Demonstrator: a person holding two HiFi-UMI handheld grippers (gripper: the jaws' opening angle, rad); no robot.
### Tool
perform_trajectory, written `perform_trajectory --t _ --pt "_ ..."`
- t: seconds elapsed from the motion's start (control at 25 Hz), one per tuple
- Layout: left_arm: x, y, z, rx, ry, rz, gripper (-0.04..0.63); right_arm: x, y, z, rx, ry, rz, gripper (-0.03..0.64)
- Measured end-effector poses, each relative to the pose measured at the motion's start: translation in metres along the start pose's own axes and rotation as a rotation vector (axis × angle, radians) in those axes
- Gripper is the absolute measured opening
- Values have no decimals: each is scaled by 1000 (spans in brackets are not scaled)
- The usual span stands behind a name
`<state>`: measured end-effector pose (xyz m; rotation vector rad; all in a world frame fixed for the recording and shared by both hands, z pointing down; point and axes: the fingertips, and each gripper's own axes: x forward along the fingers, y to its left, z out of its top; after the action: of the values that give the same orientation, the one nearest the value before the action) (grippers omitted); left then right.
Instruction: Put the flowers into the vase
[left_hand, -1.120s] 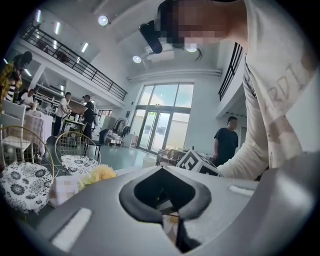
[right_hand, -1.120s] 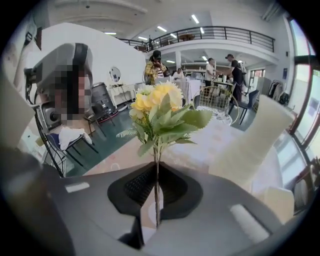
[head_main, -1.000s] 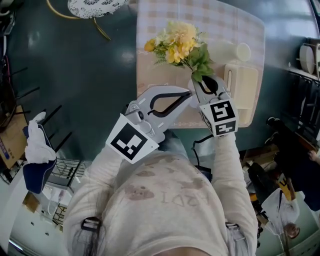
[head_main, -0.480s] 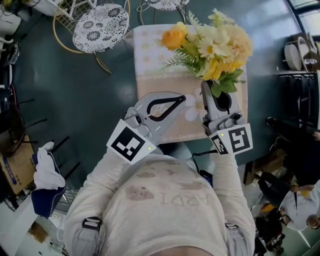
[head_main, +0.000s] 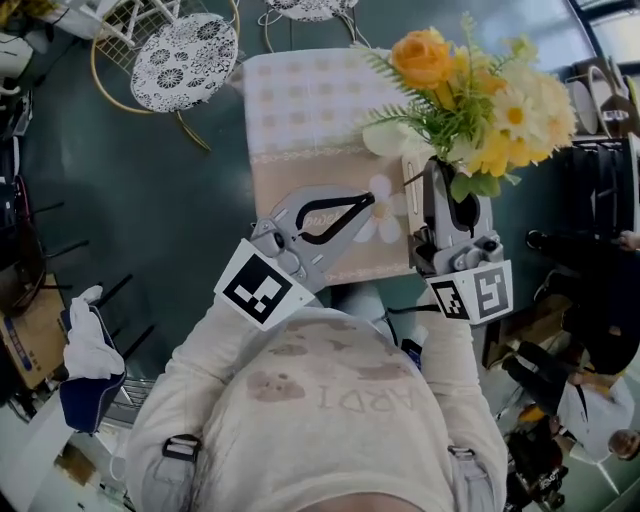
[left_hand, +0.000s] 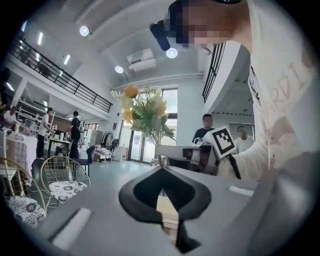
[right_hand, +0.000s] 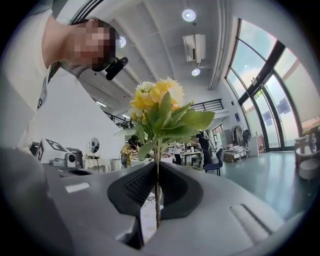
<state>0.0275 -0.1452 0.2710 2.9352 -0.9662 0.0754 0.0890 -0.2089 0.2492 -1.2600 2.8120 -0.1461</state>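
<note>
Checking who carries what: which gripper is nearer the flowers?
Right. The right gripper is shut on the stem of the flowers. The left gripper is beside it, clear of them, jaws together and empty.

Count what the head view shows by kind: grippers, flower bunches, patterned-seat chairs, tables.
Grippers: 2 (left gripper, right gripper)
Flower bunch: 1
Patterned-seat chairs: 2 (whole chair, cropped chair)
Table: 1
Total: 6
</note>
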Motion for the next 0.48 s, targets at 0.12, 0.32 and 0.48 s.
perform_trajectory --t 0.12,0.32,0.48 --pt "11 -11 -15 -7 31 27 0 3 -22 -8 14 -25 20 48" --pt "29 -14 -17 -10 61 95 0 28 -57 -5 -15 -59 67 48" --pt "39 -7 -29 -25 95 164 0 54 -79 -26 -19 -58 112 48"
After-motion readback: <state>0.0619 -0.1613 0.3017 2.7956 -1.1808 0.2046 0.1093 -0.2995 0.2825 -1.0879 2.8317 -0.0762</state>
